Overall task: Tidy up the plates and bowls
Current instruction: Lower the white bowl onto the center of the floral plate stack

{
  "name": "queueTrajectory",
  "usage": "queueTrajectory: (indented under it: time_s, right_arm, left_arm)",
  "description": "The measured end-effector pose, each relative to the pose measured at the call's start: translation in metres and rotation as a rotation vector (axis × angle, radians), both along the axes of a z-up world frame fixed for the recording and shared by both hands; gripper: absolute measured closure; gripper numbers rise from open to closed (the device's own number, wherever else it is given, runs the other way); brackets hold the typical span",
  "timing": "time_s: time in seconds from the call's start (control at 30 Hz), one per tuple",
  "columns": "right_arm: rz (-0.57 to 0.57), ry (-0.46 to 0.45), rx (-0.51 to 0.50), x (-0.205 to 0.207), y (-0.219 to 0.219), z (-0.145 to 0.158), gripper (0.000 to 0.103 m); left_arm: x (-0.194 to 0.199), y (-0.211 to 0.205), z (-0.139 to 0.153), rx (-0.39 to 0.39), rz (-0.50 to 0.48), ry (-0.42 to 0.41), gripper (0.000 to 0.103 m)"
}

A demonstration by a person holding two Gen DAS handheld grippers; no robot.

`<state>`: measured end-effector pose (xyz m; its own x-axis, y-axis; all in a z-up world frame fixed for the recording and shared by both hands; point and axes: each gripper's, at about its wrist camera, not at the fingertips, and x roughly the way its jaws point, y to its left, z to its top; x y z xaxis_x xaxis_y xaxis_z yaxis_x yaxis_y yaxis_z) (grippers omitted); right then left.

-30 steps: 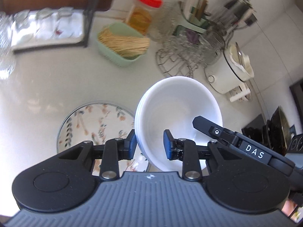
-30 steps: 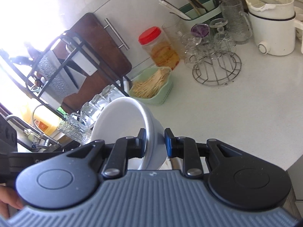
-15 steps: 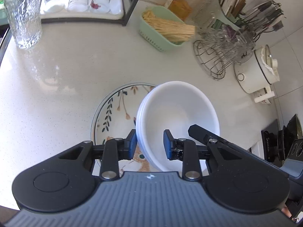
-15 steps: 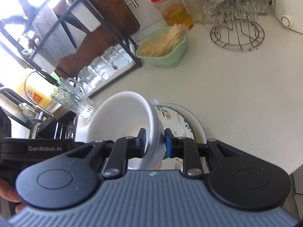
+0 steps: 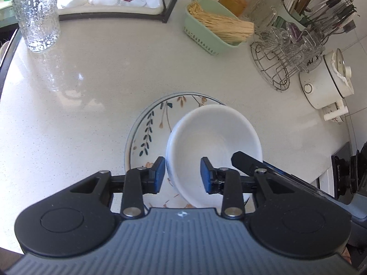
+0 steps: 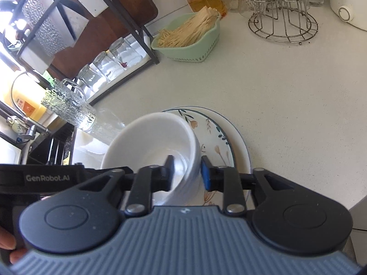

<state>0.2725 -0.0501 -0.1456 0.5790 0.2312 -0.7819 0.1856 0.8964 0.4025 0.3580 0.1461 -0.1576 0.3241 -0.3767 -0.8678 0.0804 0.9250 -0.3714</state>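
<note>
A white bowl (image 5: 213, 146) sits on a floral plate (image 5: 151, 133) on the pale counter. My left gripper (image 5: 182, 175) straddles the bowl's near-left rim with its jaws spread and a gap on each side, so it is open. My right gripper (image 6: 187, 171) straddles the bowl's (image 6: 151, 146) right wall over the plate (image 6: 220, 142), also with its jaws spread and a visible gap. The right gripper's finger (image 5: 247, 162) shows at the bowl's right rim in the left wrist view.
A green basket of noodles (image 5: 218, 29), a wire rack of glasses (image 5: 286, 52), a white pot (image 5: 325, 82) and a textured glass (image 5: 34, 16) stand around the counter. A black shelf with upturned glasses (image 6: 107, 66) stands at the back. The sink (image 6: 29, 137) lies left.
The bowl came down onto the floral plate. Both grippers have widened their jaws and let go of the rim they were pinching.
</note>
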Motion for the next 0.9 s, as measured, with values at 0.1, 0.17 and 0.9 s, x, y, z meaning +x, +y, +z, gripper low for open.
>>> queueTrajectory:
  time_s: [0.1, 0.17, 0.9]
  right_arm:
    - [-0.009, -0.028, -0.002, -0.005, -0.003, 0.004, 0.049]
    - [-0.007, -0.038, -0.006, -0.008, -0.005, 0.006, 0.049]
    - [0.159, -0.257, -0.088, -0.059, -0.045, 0.081, 0.049]
  left_arm:
    - [-0.005, 0.005, 0.008, 0.005, 0.012, -0.030, 0.059]
    - [-0.008, 0.007, 0.014, 0.018, 0.020, -0.050, 0.059]
    - [-0.106, -0.014, 0.089, 0.053, 0.131, -0.266, 0.059]
